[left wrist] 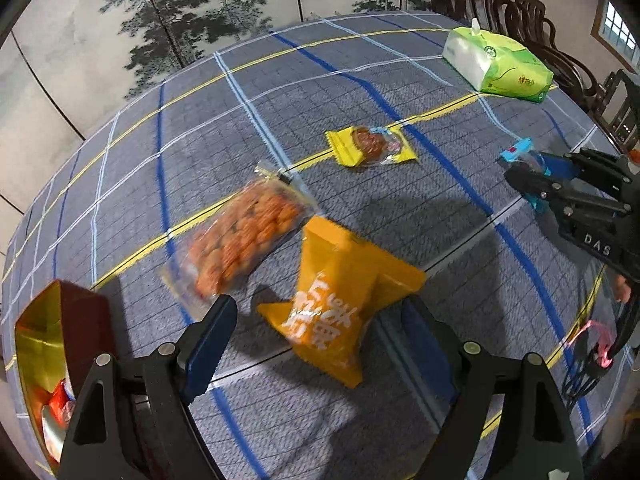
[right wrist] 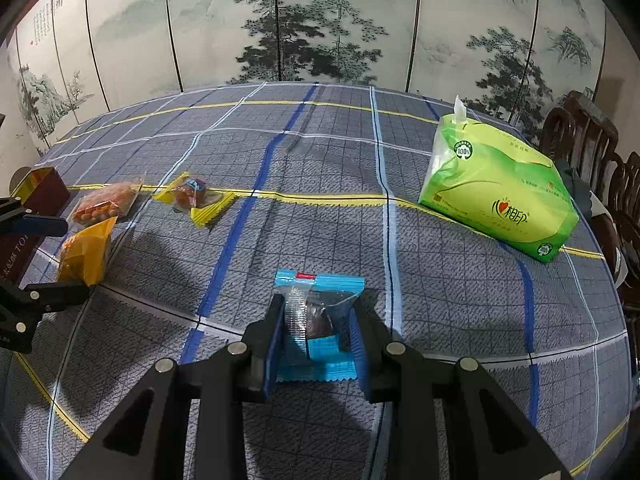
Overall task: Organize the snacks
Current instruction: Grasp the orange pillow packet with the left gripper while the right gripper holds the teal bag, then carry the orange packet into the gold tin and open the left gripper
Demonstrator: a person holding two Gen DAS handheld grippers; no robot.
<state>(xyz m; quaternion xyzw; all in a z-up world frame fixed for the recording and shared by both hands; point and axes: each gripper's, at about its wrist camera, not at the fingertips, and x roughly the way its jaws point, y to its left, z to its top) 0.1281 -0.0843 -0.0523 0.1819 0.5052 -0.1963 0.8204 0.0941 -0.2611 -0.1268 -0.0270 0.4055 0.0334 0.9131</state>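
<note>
My left gripper (left wrist: 316, 332) is open around an orange snack bag (left wrist: 340, 304), which lies on the checked tablecloth between the fingers; the bag also shows in the right wrist view (right wrist: 86, 250). A clear bag of orange nuts (left wrist: 244, 240) lies just beyond it. A yellow snack packet (left wrist: 370, 146) lies farther out. My right gripper (right wrist: 316, 344) has its fingers close on both sides of a blue snack packet (right wrist: 316, 320) lying on the cloth. A dark red box (left wrist: 52, 344) with snacks inside stands at the left.
A green tissue pack (right wrist: 500, 196) sits at the table's far right. Dark wooden chairs (right wrist: 592, 140) stand along the right edge. A painted folding screen (right wrist: 320, 20) stands behind the table. Cables (left wrist: 600, 352) hang near the right gripper.
</note>
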